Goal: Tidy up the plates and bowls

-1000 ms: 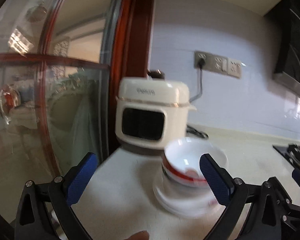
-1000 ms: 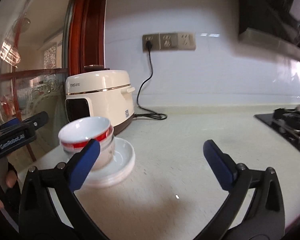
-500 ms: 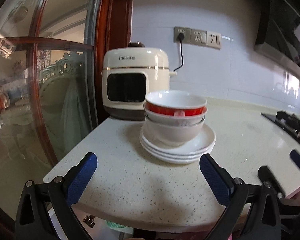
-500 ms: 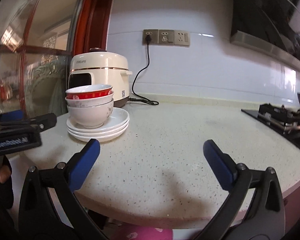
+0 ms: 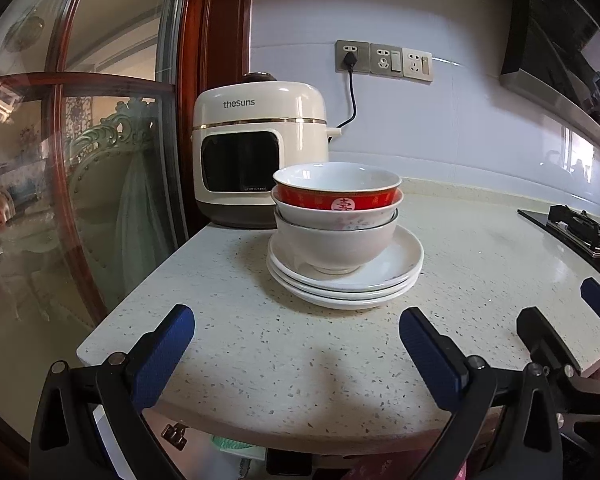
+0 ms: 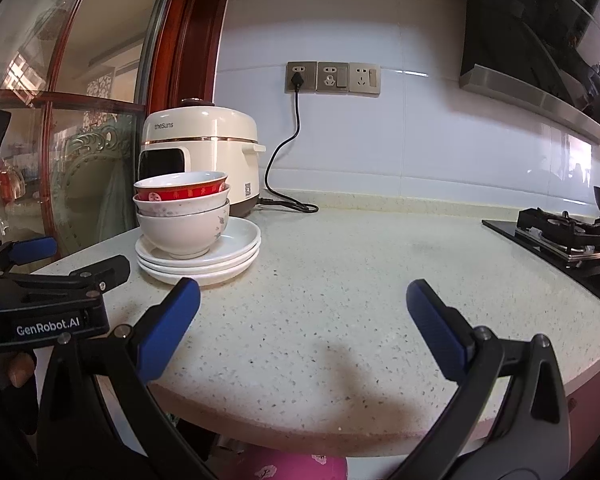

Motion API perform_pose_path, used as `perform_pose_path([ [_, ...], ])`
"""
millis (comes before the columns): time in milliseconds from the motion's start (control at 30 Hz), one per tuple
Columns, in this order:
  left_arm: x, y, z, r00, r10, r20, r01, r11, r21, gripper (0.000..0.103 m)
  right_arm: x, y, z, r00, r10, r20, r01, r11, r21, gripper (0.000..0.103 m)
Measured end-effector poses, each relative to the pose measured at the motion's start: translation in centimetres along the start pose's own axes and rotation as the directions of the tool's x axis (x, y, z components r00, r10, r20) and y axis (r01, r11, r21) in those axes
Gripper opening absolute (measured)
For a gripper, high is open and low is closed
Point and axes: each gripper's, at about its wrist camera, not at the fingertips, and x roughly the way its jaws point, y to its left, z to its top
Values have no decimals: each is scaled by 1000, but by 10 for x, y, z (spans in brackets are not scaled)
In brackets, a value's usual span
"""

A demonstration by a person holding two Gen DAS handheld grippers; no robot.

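Three nested bowls stand upright on three stacked white plates (image 5: 396, 280) (image 6: 236, 248) near the counter's left end. The top bowl (image 5: 336, 194) (image 6: 180, 190) is red outside and white inside; two white bowls (image 5: 336, 240) (image 6: 184, 228) sit under it. My left gripper (image 5: 296, 354) is open and empty at the counter's near edge, well short of the stack. My right gripper (image 6: 304, 328) is also open and empty, to the right of the stack. The left gripper's body (image 6: 52, 300) shows at the left of the right wrist view.
A cream rice cooker (image 5: 260, 160) (image 6: 200, 152) stands behind the stack, plugged into a wall socket (image 6: 300, 78). A glass door with a red wooden frame (image 5: 196, 100) bounds the left. A gas hob (image 6: 560, 244) lies at the right, under a range hood (image 6: 540, 40).
Both grippers have pulled back from the stack to the counter's near edge and dropped lower. The bowls and plates stay in place on the counter.
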Motion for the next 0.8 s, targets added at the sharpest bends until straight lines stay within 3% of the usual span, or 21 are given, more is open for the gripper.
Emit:
perform_pose_path([
  [800, -2, -1, 1, 1000, -12, -2, 12, 1000, -8, 103, 2, 3, -3, 1000, 12, -20, -11, 1000, 6, 103],
])
